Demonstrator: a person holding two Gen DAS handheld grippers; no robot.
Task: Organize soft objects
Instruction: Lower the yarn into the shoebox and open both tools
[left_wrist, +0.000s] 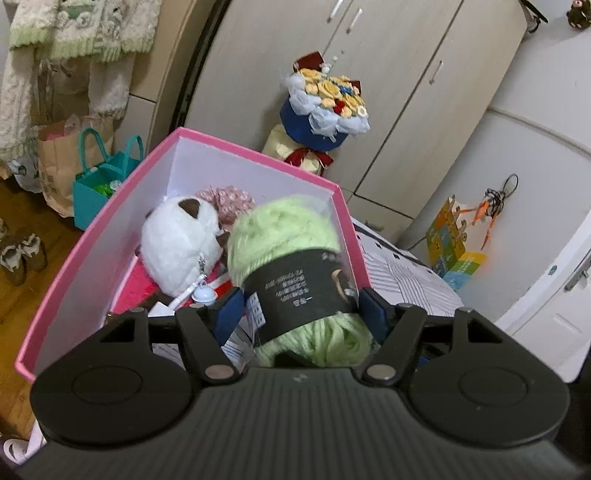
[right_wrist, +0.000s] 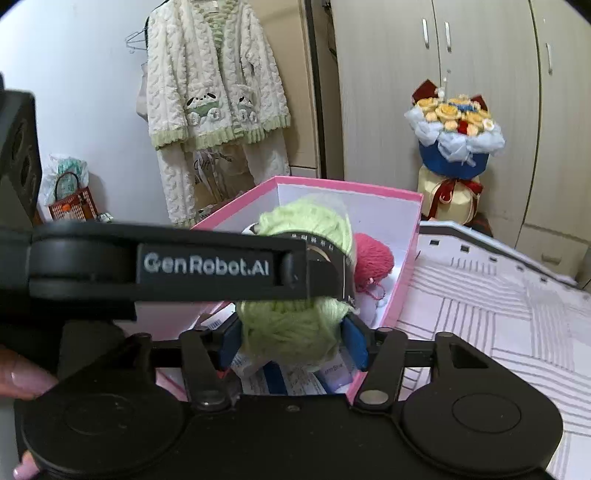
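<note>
Both the left hand-held gripper and right hand-held gripper bracket the green yarn skein over the pink box, jaws apart, seemingly releasing; next, withdraw clear.

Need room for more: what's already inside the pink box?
Inside the pink box: green yarn, white plush, red yarn, floral fabric, papers. The bottom is mostly covered.

Fuzzy green yarn banded in matt black paper sits in a smooth pink cardboard box beside a fluffy white plush toy; matt black plastic tongs carry shiny metal rivets above a wood floor.
</note>
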